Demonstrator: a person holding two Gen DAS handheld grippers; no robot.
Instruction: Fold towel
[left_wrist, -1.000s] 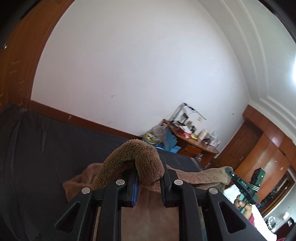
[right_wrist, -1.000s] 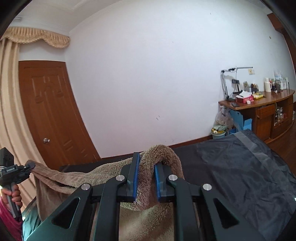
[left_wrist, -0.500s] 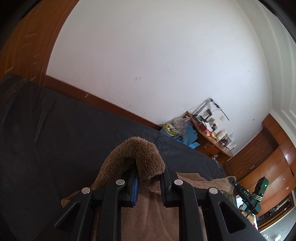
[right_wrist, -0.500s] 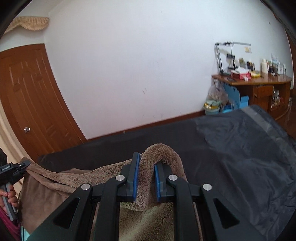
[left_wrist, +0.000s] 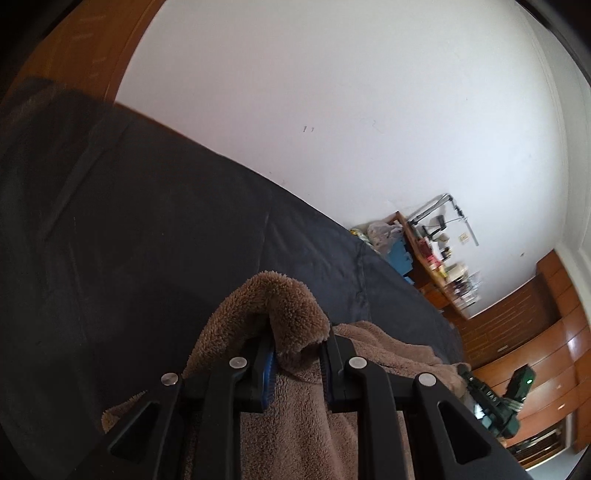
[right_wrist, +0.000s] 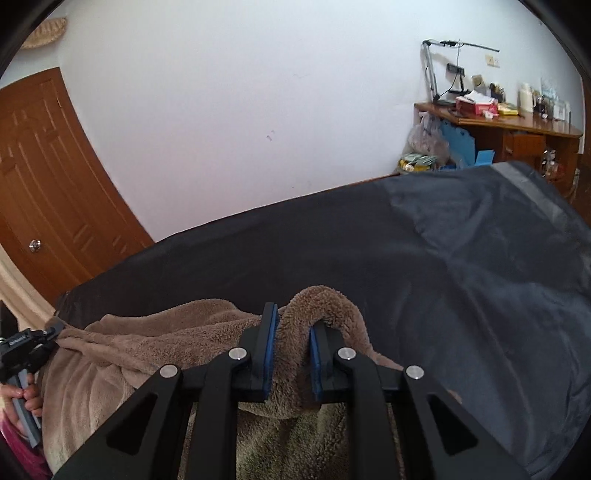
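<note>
Blue-padded jaws of the left gripper (left_wrist: 297, 360) clamp a bunched corner of the brown towel (left_wrist: 295, 413); the right gripper (right_wrist: 291, 350) pinches another corner likewise. Between them the towel sags onto the dark bed cover (right_wrist: 424, 266), apparently doubled over. Beyond stand a white wall (right_wrist: 240, 92), wooden door (right_wrist: 44, 177) and cluttered desk (right_wrist: 517, 125).
</note>
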